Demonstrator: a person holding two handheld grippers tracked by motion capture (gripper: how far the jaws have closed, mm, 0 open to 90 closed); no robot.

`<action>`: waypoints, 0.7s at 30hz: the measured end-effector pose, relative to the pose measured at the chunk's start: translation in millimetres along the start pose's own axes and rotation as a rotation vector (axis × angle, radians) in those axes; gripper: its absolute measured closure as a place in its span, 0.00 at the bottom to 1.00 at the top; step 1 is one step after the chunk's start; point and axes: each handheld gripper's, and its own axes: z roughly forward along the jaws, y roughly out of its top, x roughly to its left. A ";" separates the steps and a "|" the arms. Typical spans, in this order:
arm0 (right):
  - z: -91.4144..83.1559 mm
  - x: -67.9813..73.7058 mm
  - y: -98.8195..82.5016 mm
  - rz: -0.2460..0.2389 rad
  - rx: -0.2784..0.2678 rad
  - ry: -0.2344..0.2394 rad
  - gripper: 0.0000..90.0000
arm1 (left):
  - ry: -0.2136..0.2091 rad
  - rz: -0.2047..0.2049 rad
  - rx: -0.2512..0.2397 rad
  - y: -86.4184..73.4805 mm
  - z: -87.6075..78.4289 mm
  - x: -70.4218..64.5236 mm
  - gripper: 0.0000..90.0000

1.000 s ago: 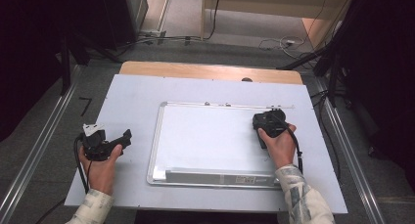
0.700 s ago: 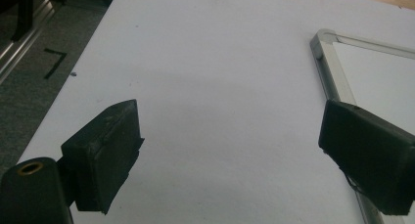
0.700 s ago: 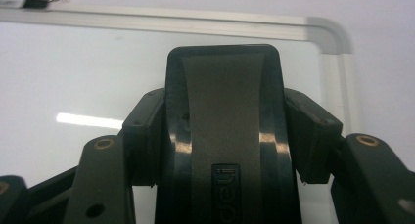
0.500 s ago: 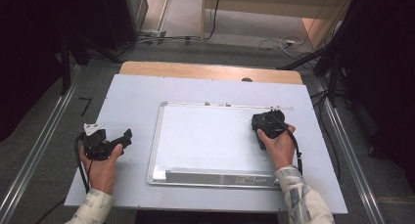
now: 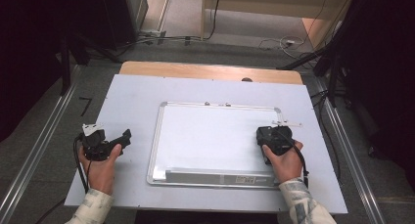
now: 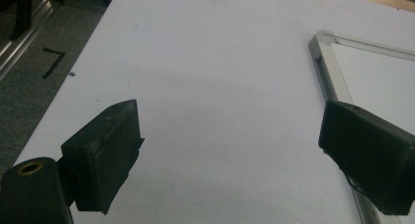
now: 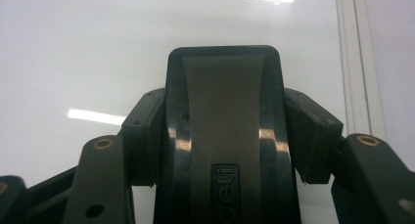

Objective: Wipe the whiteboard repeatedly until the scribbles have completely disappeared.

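Bare table (image 5: 137,97) lies open ahead of my left gripper (image 6: 230,150), with the whiteboard's (image 5: 215,136) frame just beside its jaw. My right gripper (image 7: 222,136), clamped on the eraser (image 7: 222,97), faces unobstructed board.

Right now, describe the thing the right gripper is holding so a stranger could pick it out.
Find the framed whiteboard lying flat mid-table. Over its right end, the right gripper clamps a black eraser between its jaws. It has a grey strip down its back, and it is the loose item on the board.
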 end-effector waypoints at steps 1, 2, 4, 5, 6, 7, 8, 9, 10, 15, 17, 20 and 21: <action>-5.1 -1.5 -5.8 0.005 0.001 -0.004 0.42 | 0.000 0.000 -0.001 -0.1 0.0 0.0 0.10; -5.1 -1.5 -5.8 0.005 0.001 -0.004 0.42 | 0.000 0.000 0.001 -0.1 0.2 0.1 0.10; -8.4 -3.0 -10.0 0.005 0.000 -0.007 0.42 | 0.000 0.002 0.001 -0.1 0.6 -0.2 0.10; -8.5 -3.1 -10.3 0.003 -0.001 -0.008 0.42 | 0.000 0.002 0.001 -0.1 0.6 -0.6 0.10; -6.2 -3.2 -7.7 0.002 -0.001 -0.010 0.42 | -0.001 0.001 -0.001 -0.1 0.7 -1.0 0.10; -4.6 -3.5 -5.9 0.001 -0.003 -0.013 0.42 | 0.000 0.001 -0.001 -0.2 0.7 -1.3 0.10; -2.0 -4.0 -2.9 0.002 -0.004 -0.016 0.42 | 0.000 0.001 0.000 -0.3 0.8 -1.5 0.10; 1.7 -4.8 1.3 0.006 -0.007 -0.020 0.42 | 0.000 0.002 0.001 -0.3 1.0 -1.5 0.10; 1.7 -4.8 1.3 0.006 -0.007 -0.020 0.42 | 0.001 0.002 0.001 -0.3 1.1 -1.5 0.10; 17.4 -10.4 19.4 0.026 -0.021 -0.033 0.42 | 0.005 0.001 0.003 -0.5 1.7 -0.4 0.10; 23.5 -12.9 26.8 0.035 -0.025 -0.041 0.42 | 0.005 -0.001 0.004 -0.6 1.9 -0.3 0.10; 30.7 -15.6 35.2 0.053 -0.032 -0.048 0.42 | 0.007 0.000 0.004 -0.5 2.0 -0.3 0.10; 32.7 -16.1 38.0 0.054 -0.031 -0.052 0.42 | 0.008 -0.002 0.004 -0.5 2.2 -0.3 0.10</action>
